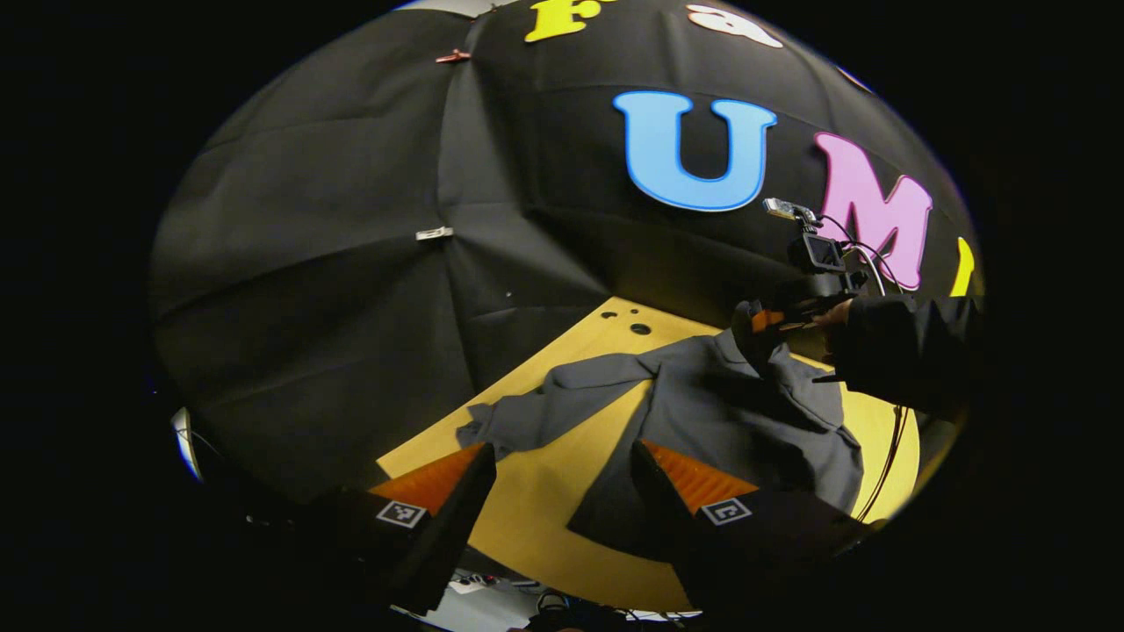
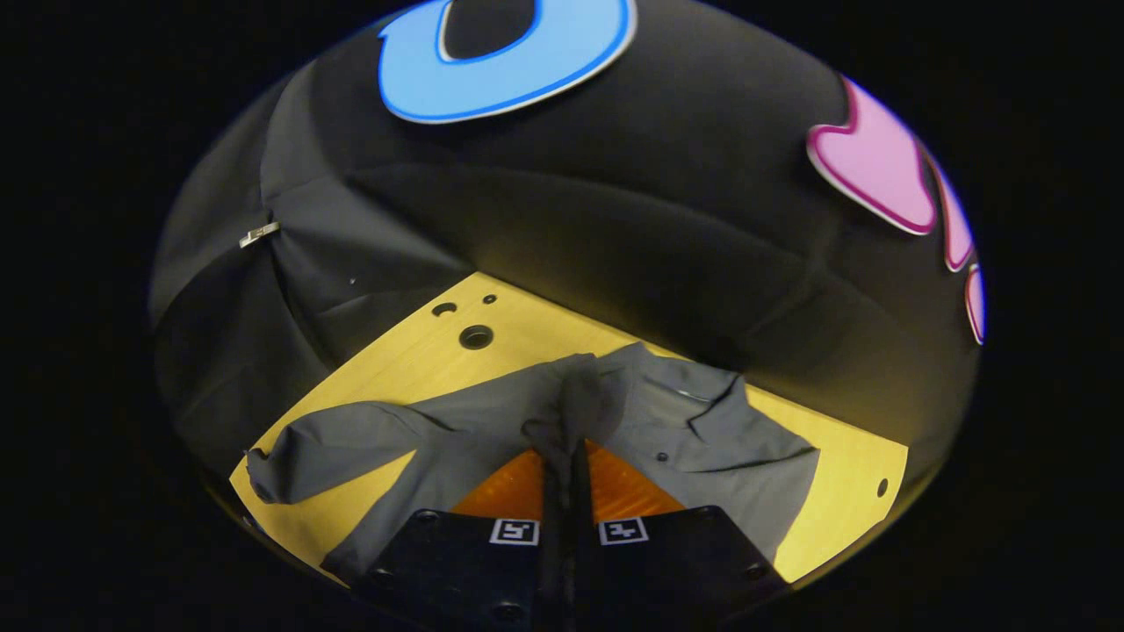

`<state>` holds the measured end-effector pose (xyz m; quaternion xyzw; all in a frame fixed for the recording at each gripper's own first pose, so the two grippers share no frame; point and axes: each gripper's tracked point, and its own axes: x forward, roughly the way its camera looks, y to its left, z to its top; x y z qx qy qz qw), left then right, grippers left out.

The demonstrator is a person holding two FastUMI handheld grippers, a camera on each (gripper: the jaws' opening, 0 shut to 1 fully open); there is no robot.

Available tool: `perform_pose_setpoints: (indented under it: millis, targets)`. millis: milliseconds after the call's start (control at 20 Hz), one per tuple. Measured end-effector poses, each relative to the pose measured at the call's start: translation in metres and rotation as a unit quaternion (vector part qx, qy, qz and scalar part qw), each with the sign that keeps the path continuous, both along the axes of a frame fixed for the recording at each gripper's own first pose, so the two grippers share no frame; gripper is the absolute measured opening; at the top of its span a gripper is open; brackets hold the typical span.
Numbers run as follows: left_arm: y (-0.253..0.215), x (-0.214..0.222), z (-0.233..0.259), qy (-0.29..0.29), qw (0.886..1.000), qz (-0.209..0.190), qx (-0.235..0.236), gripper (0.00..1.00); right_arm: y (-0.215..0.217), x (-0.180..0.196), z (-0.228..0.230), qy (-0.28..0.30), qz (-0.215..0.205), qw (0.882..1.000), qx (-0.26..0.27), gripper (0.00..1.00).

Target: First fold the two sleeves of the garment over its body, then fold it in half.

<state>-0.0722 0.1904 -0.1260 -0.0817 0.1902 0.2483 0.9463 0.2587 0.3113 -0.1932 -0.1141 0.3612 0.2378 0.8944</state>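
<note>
Currently the right gripper (image 2: 562,452) is clamped on one sleeve (image 2: 575,395), lifting it over the garment (image 2: 702,421) body for folding. Left gripper (image 1: 562,456) hangs spread, unloaded (other sleeve (image 1: 544,404) flat on the table (image 1: 527,518)).

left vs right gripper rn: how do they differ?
The left gripper is open, fingers spread, gripping nothing; the right gripper is shut on the right sleeve. Left hovers by the shirt's hem with the left sleeve lying out flat; right holds its sleeve over the shirt body. Both face the table.
</note>
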Motion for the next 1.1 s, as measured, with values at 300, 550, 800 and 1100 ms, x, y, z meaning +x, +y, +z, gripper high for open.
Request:
perform_pose_setpoints:
  millis: [300, 550, 800, 1100]
  targets:
    - [0.034, -0.036, -0.015, 0.01, 0.998, 0.055, -0.027, 0.92, 0.062, -0.022, -0.038, 0.046, 0.037, 0.998, -0.005, 0.17]
    - [0.04, -0.043, -0.015, 0.003, 0.998, 0.062, -0.024, 0.96, 0.086, -0.04, -0.029, 0.049, 0.06, 0.997, 0.018, 0.52]
    - [0.054, -0.029, -0.03, 0.011, 0.999, 0.046, -0.019, 0.96, 0.065, -0.069, 0.005, 0.03, 0.057, 0.997, 0.032, 0.99]
    - [0.093, 0.014, -0.07, 0.054, 0.998, 0.034, -0.023, 0.96, -0.005, -0.099, 0.054, -0.019, 0.027, 0.999, 0.024, 0.99]
